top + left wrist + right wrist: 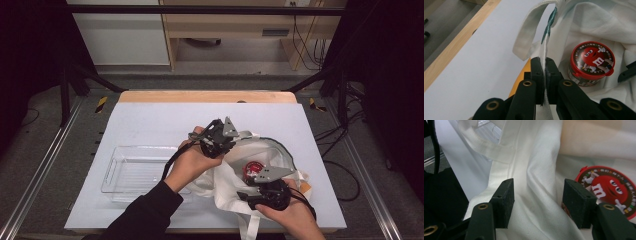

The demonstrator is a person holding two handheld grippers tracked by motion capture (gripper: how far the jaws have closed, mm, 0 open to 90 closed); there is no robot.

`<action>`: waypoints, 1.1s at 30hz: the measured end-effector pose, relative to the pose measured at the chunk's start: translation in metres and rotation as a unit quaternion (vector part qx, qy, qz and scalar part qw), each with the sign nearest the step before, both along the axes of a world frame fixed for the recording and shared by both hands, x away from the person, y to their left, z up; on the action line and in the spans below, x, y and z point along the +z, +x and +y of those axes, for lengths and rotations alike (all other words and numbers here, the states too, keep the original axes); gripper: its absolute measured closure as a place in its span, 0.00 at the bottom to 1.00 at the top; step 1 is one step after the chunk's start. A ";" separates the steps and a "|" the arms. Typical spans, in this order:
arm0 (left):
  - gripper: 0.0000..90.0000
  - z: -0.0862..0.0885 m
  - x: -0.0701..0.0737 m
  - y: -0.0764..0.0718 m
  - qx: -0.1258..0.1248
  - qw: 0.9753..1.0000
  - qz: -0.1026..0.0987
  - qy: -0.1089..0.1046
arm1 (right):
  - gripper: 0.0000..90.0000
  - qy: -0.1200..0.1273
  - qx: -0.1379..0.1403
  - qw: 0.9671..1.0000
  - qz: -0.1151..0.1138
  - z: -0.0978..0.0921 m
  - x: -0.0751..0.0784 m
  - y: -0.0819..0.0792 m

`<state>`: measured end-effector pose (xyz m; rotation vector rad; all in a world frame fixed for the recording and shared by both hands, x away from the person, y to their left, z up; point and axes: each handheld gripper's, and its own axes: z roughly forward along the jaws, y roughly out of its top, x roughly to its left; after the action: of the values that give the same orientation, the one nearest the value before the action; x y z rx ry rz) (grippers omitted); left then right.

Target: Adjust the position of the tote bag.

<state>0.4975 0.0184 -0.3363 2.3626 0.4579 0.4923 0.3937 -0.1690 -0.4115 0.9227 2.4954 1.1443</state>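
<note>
While the bag [584,22] rim is pinched in the left gripper [544,75], it should be kept lifted; the right gripper [537,202], jaws spread, should be centred over the tub [610,190] inside before closing.

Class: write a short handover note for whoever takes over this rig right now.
Left gripper: shut on the bag's edge, holding it open.
Right gripper: open, jaws over the bag's cloth, beside the tub.
The red-lidded tub sits upright inside the bag.
The clear tray lies left of the bag.
Done: bag opened.
Left, probably: grasp the tub and lift it out, perhaps into the tray.
</note>
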 end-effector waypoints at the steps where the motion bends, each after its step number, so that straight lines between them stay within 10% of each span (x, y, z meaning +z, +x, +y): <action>1: 0.98 0.000 0.002 0.000 0.000 1.000 -0.002 0.000 | 0.50 -0.001 0.003 1.000 0.004 0.001 -0.001 0.000; 13: 0.97 -0.002 0.006 0.008 0.007 1.000 -0.002 0.002 | 0.93 -0.036 0.016 0.999 -0.014 0.007 -0.013 -0.003; 21: 0.97 -0.005 0.016 0.027 0.026 0.999 0.006 -0.019 | 0.97 -0.013 0.020 0.999 -0.047 -0.003 0.005 -0.014; 33: 0.98 -0.018 -0.001 0.048 0.044 0.999 0.016 -0.009 | 0.98 0.004 0.059 0.998 -0.032 0.003 -0.007 -0.023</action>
<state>0.5456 0.0000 -0.3374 2.3428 0.5813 0.4886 0.3707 -0.1656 -0.4182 0.7367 2.5238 1.1994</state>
